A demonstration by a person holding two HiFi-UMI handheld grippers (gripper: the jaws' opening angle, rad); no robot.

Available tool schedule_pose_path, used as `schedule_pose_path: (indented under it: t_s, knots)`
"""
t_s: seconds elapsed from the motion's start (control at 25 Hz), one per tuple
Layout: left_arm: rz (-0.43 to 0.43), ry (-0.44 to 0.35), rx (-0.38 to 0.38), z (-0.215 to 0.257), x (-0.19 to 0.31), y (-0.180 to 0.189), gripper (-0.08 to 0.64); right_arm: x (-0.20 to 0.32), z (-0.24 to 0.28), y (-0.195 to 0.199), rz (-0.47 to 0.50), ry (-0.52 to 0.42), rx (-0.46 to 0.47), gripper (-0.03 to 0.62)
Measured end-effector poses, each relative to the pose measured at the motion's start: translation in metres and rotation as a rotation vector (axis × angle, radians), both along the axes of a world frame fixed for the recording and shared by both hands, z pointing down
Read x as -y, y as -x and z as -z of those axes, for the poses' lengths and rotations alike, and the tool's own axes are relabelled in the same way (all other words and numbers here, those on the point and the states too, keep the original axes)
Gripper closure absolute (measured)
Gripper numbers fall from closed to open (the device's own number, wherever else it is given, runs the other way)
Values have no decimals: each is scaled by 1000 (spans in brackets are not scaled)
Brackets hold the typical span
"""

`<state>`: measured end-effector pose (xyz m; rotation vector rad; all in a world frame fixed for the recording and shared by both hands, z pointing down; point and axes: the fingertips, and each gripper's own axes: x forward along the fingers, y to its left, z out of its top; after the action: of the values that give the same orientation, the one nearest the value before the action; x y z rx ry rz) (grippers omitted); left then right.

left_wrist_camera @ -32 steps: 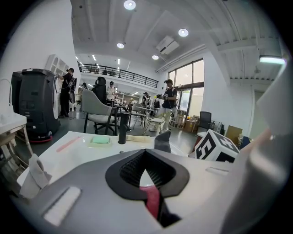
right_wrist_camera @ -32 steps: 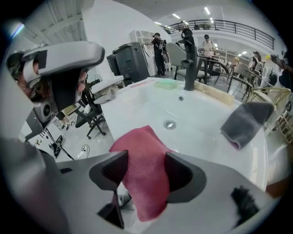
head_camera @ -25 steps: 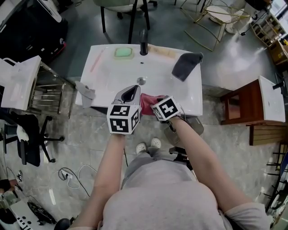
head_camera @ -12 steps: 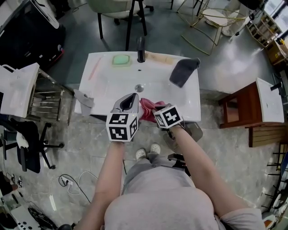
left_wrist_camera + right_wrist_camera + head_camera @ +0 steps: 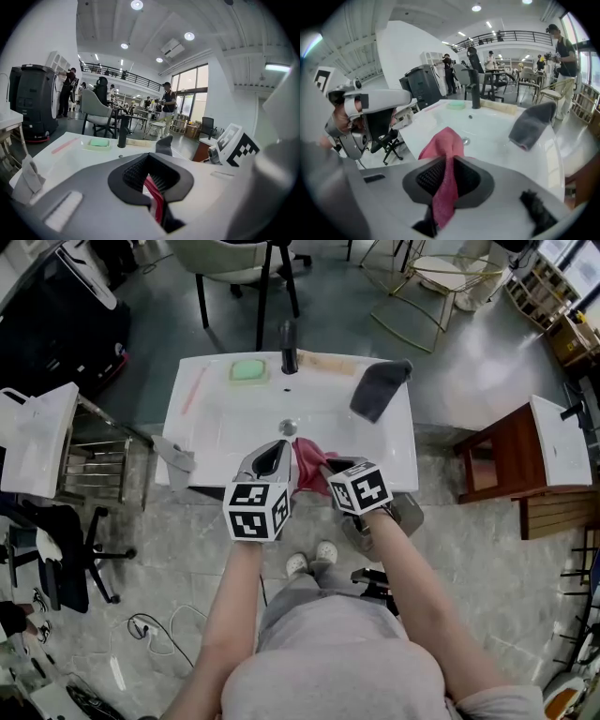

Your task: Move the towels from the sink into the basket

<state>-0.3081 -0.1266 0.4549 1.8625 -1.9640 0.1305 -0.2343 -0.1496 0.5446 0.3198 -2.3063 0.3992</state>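
A pink towel (image 5: pixel 310 463) hangs over the front of the white sink (image 5: pixel 216 418), bunched up between my two grippers. My right gripper (image 5: pixel 325 472) is shut on it; its jaws closed on the cloth within the last second, and the towel (image 5: pixel 443 143) rises as a fold out of the right gripper (image 5: pixel 446 164). My left gripper (image 5: pixel 273 457) sits just left of the towel. In its own view a pink strip (image 5: pixel 155 200) is pinched in the left gripper (image 5: pixel 152 176). A dark grey towel (image 5: pixel 380 387) drapes over the sink's right rim.
A black faucet (image 5: pixel 289 335) and a green soap dish (image 5: pixel 248 369) stand at the sink's back. A light grey cloth (image 5: pixel 176 456) hangs off the sink's left front corner. A metal rack (image 5: pixel 94 442) is on the left and a wooden cabinet (image 5: pixel 497 460) on the right.
My right gripper has shut on the pink towel and risen a little, pulling the cloth up into a taller bunch. The left gripper has stayed where it was.
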Motion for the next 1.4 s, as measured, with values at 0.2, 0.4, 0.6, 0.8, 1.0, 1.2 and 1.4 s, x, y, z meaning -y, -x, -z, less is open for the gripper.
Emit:
schedule_pose_path:
  t_s: [0.2, 0.4, 0.6, 0.8, 1.0, 1.2, 1.4]
  knots:
    - [-31, -21, 9, 7, 0, -5, 552, 2, 25, 0, -51, -44, 65, 528]
    - [-58, -35, 10, 13, -5, -13, 552, 1, 48, -6, -115, -79, 132, 528]
    - [-83, -46, 9, 15, -9, -24, 552, -6, 60, -13, -145, -96, 165, 528]
    - [-106, -59, 9, 19, -9, -39, 552, -9, 65, -27, -171, -104, 182, 528]
    - [-131, -73, 11, 25, -3, -59, 552, -5, 70, -52, -212, -108, 195, 528]
    - [-148, -75, 12, 29, 4, -88, 552, -2, 74, -85, -239, -109, 205, 528]
    - [-175, -76, 10, 30, 11, -127, 552, 5, 80, -124, -267, -119, 214, 528]
